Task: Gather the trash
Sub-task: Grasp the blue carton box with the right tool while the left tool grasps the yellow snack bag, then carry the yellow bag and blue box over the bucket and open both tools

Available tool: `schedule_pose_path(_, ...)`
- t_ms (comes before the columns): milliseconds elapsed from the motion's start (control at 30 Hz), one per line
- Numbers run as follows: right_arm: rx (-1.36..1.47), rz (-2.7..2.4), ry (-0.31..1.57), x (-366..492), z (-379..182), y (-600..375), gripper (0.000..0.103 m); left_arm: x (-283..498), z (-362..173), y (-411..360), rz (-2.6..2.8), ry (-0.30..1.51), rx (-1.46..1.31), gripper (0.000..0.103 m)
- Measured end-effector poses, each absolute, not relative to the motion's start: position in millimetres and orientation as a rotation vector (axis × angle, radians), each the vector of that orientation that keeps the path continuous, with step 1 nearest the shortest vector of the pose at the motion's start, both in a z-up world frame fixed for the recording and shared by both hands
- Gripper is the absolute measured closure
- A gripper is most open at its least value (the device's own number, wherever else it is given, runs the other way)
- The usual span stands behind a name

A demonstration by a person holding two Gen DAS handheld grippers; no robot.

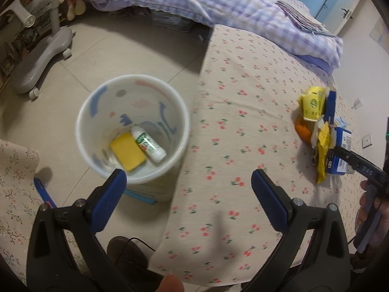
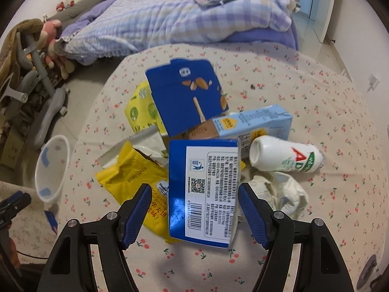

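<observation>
Trash is split between two places. On the floor at the left, a white plastic bin with pastel shapes (image 1: pixel 132 129) stands just beside the bed (image 1: pixel 243 131) and already holds a yellow sponge (image 1: pixel 127 154) and a small white bottle (image 1: pixel 148 144). Above it hangs the left tool (image 1: pixel 188 192), jaws spread and empty, probably done there. Rightward, the right tool (image 2: pixel 194 209) straddles a blue cardboard box (image 2: pixel 201 189) atop the heap, jaws released, likely lined up to pinch it.
</observation>
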State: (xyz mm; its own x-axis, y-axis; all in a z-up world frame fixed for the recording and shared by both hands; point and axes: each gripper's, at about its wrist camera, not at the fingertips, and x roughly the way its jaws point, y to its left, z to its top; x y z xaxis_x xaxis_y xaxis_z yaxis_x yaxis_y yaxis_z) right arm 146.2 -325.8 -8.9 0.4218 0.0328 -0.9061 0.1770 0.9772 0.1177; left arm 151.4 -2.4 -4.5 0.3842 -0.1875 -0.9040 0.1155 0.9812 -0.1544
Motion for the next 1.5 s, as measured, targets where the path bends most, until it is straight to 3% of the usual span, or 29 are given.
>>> schedule_pose_path(33,0.21,-0.088,1.141,147.2,-11.4,-325.9,0.03,151.2,-4.2,-7.9,-0.199,1.16,-0.065,0.001)
schedule_pose_path(100,0.213,-0.088,1.148,148.9,-14.4,-327.5,0.047,150.6,-3.4,-19.9,-0.215,1.161,-0.054,0.001)
schedule_pose_path(600,0.283,-0.057,0.992,89.3,37.8,-366.8,0.047,138.1,-5.2,-125.7,-0.457,1.196,-0.059,0.001)
schedule_pose_path(800,0.316,-0.088,1.007,65.2,29.6,-393.6,0.047,131.6,-18.5,-168.0,-0.534,1.227,-0.065,0.011)
schedule_pose_path(1200,0.337,-0.137,1.069,45.3,3.1,-419.3,0.047,132.6,-48.7,-213.4,-0.553,1.228,-0.079,0.047)
schedule_pose_path(1367,0.332,-0.146,1.072,42.9,1.8,-424.0,0.047,133.5,-55.5,-214.2,-0.559,1.239,-0.117,0.076)
schedule_pose_path(1500,0.338,-0.147,1.071,41.3,2.1,-427.5,0.047,127.5,-43.5,-214.3,-0.573,1.204,-0.088,0.089)
